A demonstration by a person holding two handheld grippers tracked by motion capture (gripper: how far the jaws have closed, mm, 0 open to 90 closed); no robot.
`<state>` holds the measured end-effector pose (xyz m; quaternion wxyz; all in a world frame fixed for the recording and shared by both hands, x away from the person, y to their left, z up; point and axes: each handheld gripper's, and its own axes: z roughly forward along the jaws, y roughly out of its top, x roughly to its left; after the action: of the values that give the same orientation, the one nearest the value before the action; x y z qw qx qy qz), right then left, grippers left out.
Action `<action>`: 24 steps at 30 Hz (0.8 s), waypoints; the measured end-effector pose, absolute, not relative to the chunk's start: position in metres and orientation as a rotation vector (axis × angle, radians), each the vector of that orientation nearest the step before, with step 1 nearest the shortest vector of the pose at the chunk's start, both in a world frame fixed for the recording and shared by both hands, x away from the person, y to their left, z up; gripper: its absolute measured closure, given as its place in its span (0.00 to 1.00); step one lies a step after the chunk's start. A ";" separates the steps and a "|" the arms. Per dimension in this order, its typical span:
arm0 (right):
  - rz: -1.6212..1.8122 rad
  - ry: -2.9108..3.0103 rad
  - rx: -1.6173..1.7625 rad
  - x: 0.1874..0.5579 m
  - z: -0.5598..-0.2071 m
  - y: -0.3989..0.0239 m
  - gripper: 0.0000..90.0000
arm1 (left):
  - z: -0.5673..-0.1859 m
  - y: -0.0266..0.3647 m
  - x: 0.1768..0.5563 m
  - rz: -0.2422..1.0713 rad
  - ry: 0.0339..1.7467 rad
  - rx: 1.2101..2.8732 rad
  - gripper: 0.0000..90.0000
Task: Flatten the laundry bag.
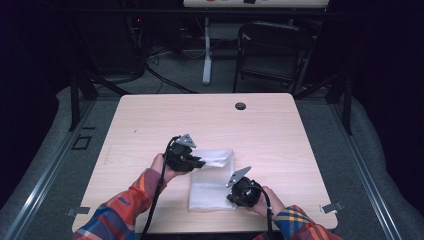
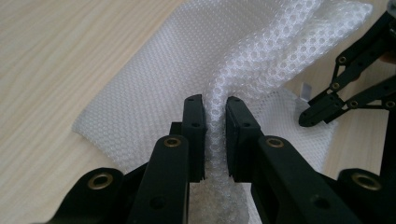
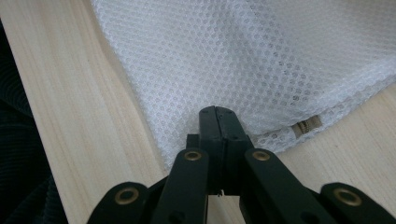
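A white mesh bag lies on the wooden table, partly folded over itself. My left gripper is at the bag's far left part, and its jaws pinch a raised fold of the mesh between the pads. My right gripper sits at the bag's near right edge. Its jaws are pressed together on the hem of the mesh, close to a small zip pull. In the left gripper view the right gripper shows at the bag's far edge.
A dark round cap is set into the table near its far edge. A folding chair and a white desk leg stand beyond the table. Plaid sleeves come in from the bottom.
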<state>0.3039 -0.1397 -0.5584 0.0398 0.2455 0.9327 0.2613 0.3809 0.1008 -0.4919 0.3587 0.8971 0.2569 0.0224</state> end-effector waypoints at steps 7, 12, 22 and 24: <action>0.807 2.857 0.750 0.304 -0.559 -0.140 1.00 | -0.489 0.099 0.391 0.067 0.668 2.306 0.89; 0.804 2.859 0.750 0.304 -0.559 -0.140 1.00 | -0.487 0.096 0.395 0.070 0.675 2.302 0.89; 0.792 2.855 0.751 0.303 -0.558 -0.140 1.00 | -0.486 0.092 0.406 0.076 0.680 2.290 0.89; 0.791 2.855 0.751 0.303 -0.558 -0.140 1.00 | -0.486 0.091 0.407 0.093 0.697 2.289 0.89</action>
<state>0.3030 -0.1395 -0.5578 0.0426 0.2454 0.9334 0.2585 0.4071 0.0905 -0.4858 0.3650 0.8899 0.2711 0.0362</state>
